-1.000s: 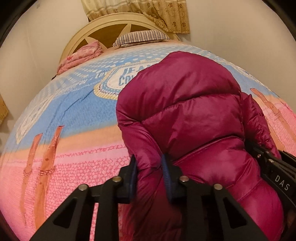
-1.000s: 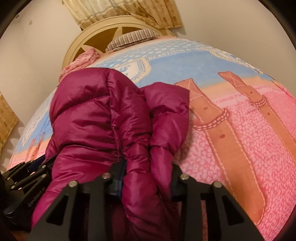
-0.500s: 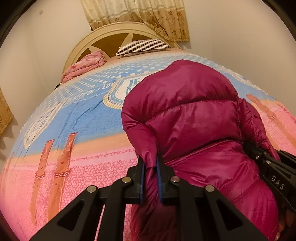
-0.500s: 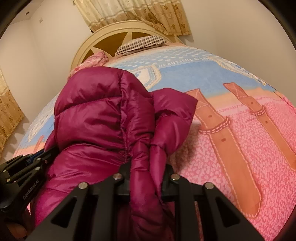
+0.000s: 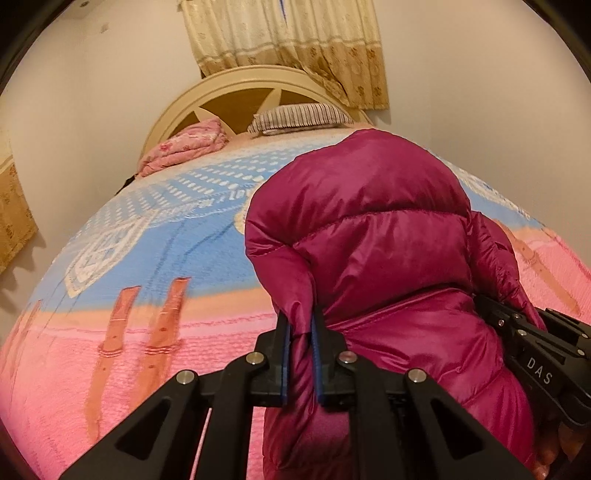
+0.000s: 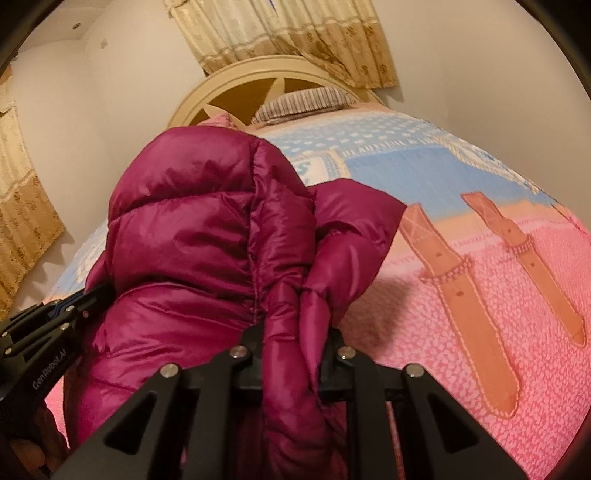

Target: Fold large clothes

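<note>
The black left gripper [image 5: 300, 343] pinches the left edge of the shiny magenta quilted puffer jacket [image 5: 373, 236], which is bunched upright over the pink-and-blue patterned bedspread [image 5: 155, 236]; the black right gripper [image 6: 295, 336] clamps a thick fold at the jacket's right side.

Jacket: a shiny magenta puffer jacket [image 6: 192, 236] bunched over the near part of the bed, a sleeve fold flopping to its right.
Right gripper: the right gripper [image 6: 295, 354] clamps a thick gathered fold of the jacket between its black fingers.
Left gripper: the left gripper [image 6: 79, 299] reaches in from the left edge against the jacket's side; its fingertips are hidden by the fabric.
Bedspread: a pink and blue bedspread [image 6: 424, 317] with orange strap patterns.
Headboard: a cream arched headboard [image 6: 236, 79] with a striped pillow [image 6: 306, 101] before it.
Curtain: a beige flowered curtain [image 6: 295, 33] hangs above.
</note>
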Available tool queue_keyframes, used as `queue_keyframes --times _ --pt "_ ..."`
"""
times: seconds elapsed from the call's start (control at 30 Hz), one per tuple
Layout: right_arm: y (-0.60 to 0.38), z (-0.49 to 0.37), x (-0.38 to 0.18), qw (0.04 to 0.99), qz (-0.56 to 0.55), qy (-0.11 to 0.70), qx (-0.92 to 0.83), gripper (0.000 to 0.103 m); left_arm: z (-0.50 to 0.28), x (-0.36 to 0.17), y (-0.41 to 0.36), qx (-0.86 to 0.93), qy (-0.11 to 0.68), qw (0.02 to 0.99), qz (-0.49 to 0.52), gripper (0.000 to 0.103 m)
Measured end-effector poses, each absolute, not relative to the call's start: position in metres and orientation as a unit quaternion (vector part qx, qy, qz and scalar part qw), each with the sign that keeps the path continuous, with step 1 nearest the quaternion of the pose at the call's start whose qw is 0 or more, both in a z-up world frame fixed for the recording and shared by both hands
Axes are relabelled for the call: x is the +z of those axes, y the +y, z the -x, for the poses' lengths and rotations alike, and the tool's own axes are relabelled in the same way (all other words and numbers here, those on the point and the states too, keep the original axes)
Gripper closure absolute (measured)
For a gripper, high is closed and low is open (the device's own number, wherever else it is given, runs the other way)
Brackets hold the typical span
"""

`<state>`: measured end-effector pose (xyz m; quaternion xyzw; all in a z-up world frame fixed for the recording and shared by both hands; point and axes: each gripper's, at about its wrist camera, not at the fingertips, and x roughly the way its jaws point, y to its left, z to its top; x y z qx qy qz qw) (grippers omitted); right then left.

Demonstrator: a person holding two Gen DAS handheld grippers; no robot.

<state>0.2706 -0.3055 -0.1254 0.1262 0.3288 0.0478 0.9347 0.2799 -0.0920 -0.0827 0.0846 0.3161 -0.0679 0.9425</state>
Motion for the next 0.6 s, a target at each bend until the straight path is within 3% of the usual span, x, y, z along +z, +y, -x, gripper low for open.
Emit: queue_keyframes --times 0.6 --pt "-0.235 -0.282 -0.109 0.931 -0.093 0.318 0.154 0.085 -0.244 -0.061 0.022 0.006 0.311 0.950 -0.032 0.094"
